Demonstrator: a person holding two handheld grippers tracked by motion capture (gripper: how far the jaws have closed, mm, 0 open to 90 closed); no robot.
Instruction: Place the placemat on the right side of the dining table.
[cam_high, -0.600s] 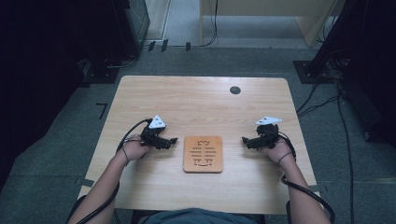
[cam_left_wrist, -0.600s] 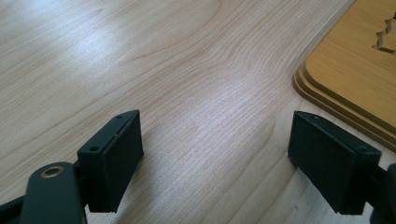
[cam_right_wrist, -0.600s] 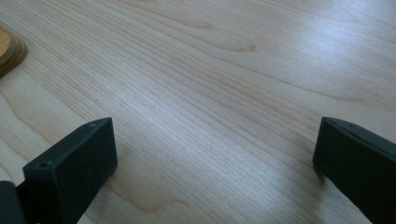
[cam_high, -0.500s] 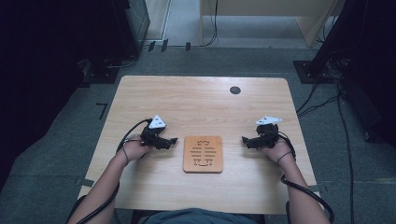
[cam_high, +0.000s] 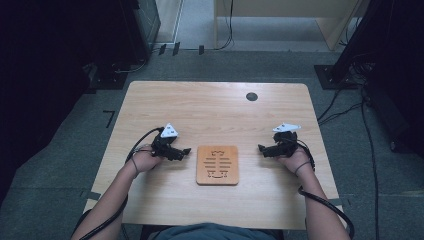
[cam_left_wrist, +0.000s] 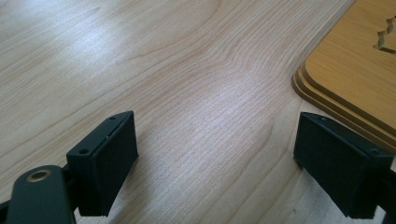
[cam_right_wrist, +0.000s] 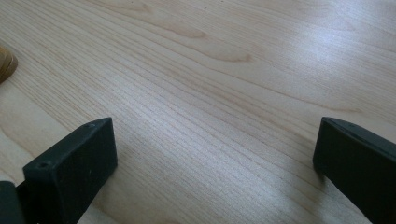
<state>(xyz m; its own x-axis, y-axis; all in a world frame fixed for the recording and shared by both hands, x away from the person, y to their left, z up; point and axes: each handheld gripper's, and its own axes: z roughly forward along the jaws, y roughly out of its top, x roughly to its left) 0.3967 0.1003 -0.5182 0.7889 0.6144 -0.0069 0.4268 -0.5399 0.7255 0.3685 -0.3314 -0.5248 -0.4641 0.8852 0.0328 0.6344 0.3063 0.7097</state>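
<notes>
A flat wooden board (cam_high: 217, 164) with slotted cut-outs lies on the table (cam_high: 215, 115) near its front middle. My left gripper (cam_high: 186, 151) rests on the table just left of the board, jaws pointing toward it. In the left gripper view the left gripper (cam_left_wrist: 215, 168) stands open over bare wood, with the stacked edge of the board (cam_left_wrist: 348, 70) at the upper right. My right gripper (cam_high: 261, 149) lies right of the board, pointing at it. The right gripper (cam_right_wrist: 215, 163) is open with nothing between its jaws; a corner of the board (cam_right_wrist: 5, 63) peeks in at the left edge.
A small dark round grommet (cam_high: 252, 96) sits near the table's far edge. Cables (cam_high: 327, 205) trail from both grippers along the forearms. Dark equipment stands and floor cables surround the table (cam_high: 350, 75).
</notes>
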